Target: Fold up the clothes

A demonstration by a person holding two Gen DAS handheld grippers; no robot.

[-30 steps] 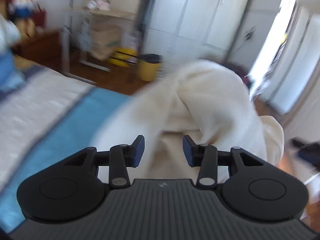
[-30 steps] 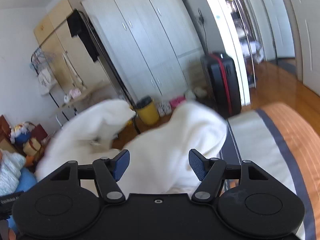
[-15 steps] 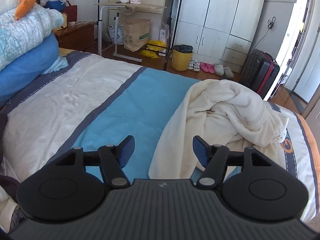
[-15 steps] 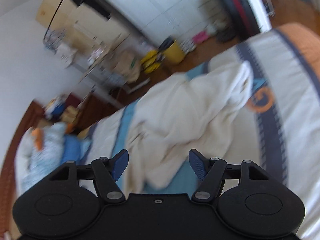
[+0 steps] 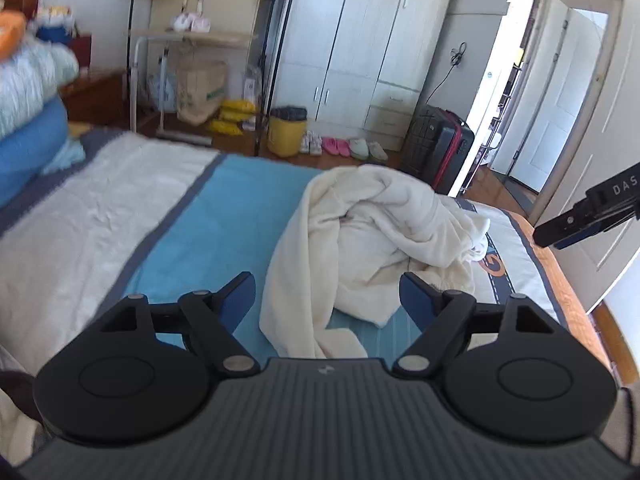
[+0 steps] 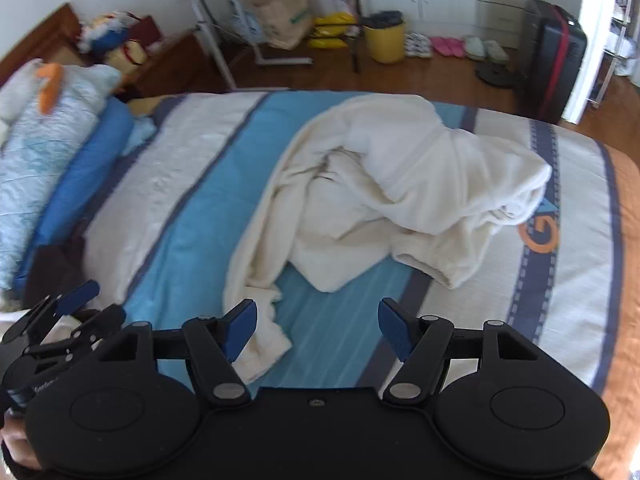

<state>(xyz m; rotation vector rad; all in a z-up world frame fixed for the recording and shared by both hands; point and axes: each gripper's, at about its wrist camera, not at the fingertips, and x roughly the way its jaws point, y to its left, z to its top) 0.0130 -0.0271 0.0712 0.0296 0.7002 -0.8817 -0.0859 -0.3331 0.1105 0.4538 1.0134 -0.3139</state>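
A cream fleece garment lies crumpled on the bed, ahead of both hand-held grippers. The left hand-held gripper has nothing between its jaws, which are opening; the right hand-held gripper stands apart and empty above the garment's near tail. The fabric looks soft, thick and limp, fairly light, likely to sag and bunch. A hem edge or a cuff, ahead and to the right, looks the best hold, pinching one layer.

White letters "DAS" stand on the right tool, cut off by the frame edge. A large orange "G" marks the bedspread beyond the tools.
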